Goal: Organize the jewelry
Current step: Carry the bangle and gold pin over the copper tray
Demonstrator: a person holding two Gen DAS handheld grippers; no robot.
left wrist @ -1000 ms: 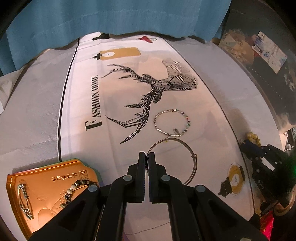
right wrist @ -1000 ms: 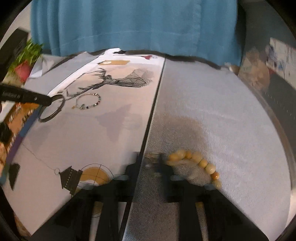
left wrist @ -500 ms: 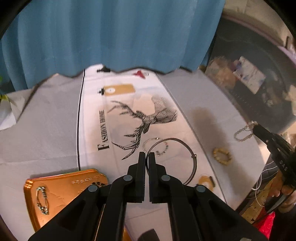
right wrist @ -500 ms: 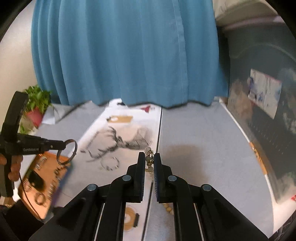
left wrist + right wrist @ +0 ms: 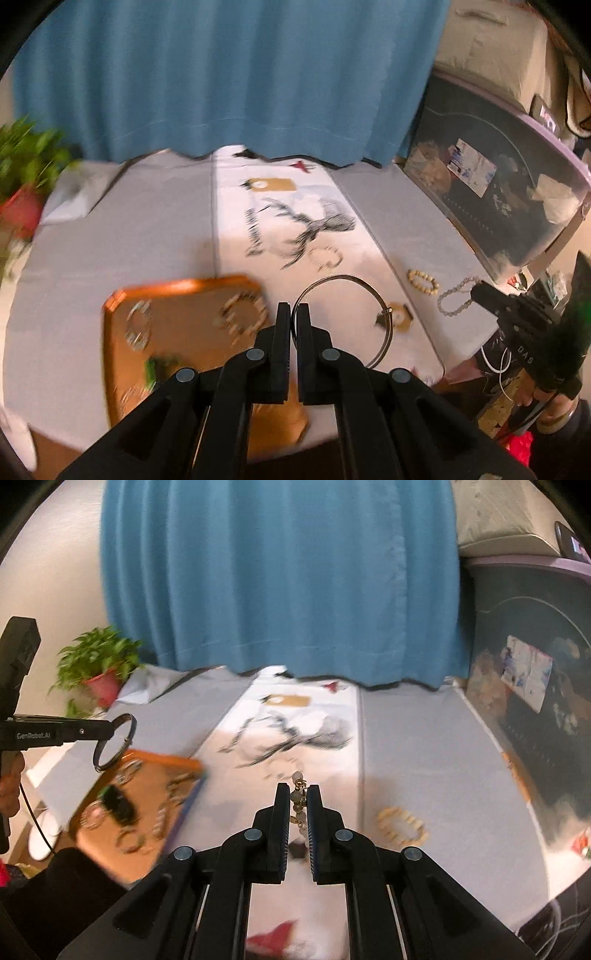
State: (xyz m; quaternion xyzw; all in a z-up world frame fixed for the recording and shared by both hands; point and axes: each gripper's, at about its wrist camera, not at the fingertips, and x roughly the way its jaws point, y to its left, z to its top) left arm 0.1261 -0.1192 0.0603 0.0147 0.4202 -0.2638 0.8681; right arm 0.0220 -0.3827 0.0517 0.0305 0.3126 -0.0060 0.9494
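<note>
Pinching a thin silver bangle (image 5: 343, 317) between its closed fingers, the left gripper (image 5: 293, 314) is hanging above the orange tray (image 5: 192, 332) at seven o'clock. Nipping a pale beaded bracelet (image 5: 298, 805), the right gripper (image 5: 297, 797) is hovering over the cloth, a yellow-bead bracelet (image 5: 402, 826) lying at three o'clock.

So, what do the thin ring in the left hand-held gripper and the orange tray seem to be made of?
The thin silver ring bangle looks like polished metal wire: it is slim, grey and glinting. The flat orange tray seems to be glossy metal or lacquered tin, with a coppery sheen, though motion blur leaves this uncertain.
</note>
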